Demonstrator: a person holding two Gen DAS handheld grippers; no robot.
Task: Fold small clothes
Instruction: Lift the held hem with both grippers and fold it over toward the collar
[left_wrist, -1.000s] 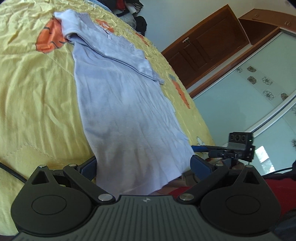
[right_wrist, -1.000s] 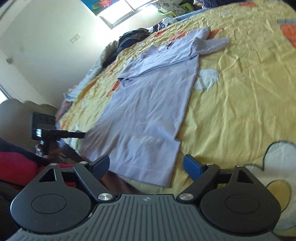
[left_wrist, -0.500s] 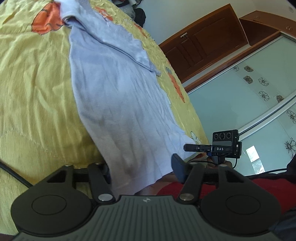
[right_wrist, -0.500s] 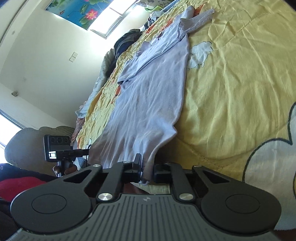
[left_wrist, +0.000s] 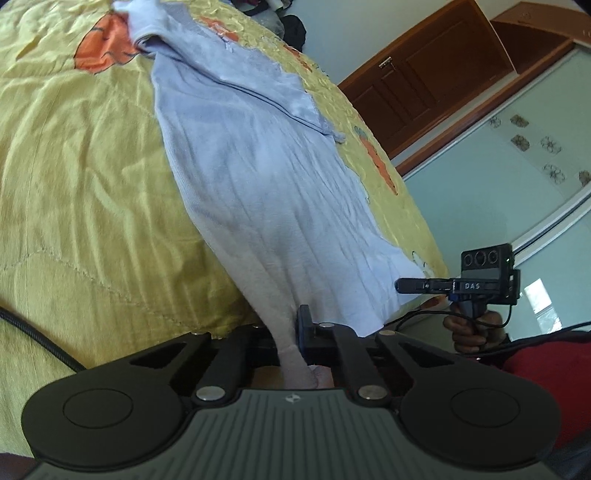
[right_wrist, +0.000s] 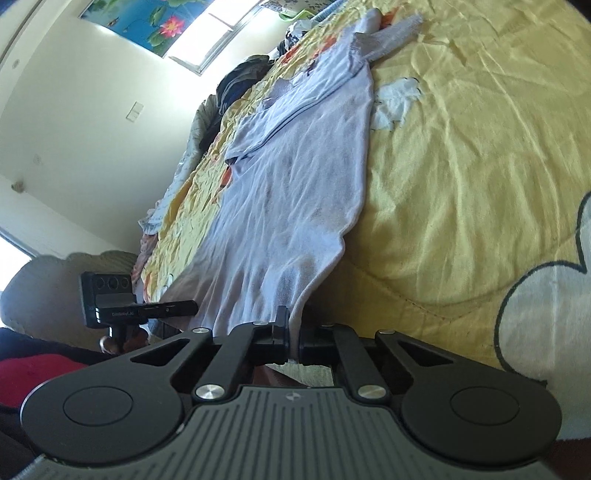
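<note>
Shirt first: pale lavender knit T-shirt (left_wrist: 258, 177) lies lengthwise on the yellow quilted bedspread (left_wrist: 74, 184), sleeves already turned in over its chest at the far end, near the orange print. Your left gripper (left_wrist: 291, 339) is closed narrow on the shirt's near hem corner, cloth bunched between the pads. Your right gripper (right_wrist: 293, 341) pinches the other near hem corner the same way, fabric (right_wrist: 295, 192) pulled taut up from the quilt (right_wrist: 461, 166). Each wrist view shows the other gripper just beside the hem edge of the shirt.

Progress, judging by the layout: sleeve folds done, both hem corners secured, body fold not yet made. Left to do: carry the hem over toward the collar end of the shirt, lay it flat, release, probably one more halving. Dark clothes pile (right_wrist: 240, 81) sits beyond the shirt's collar end, untouched.
</note>
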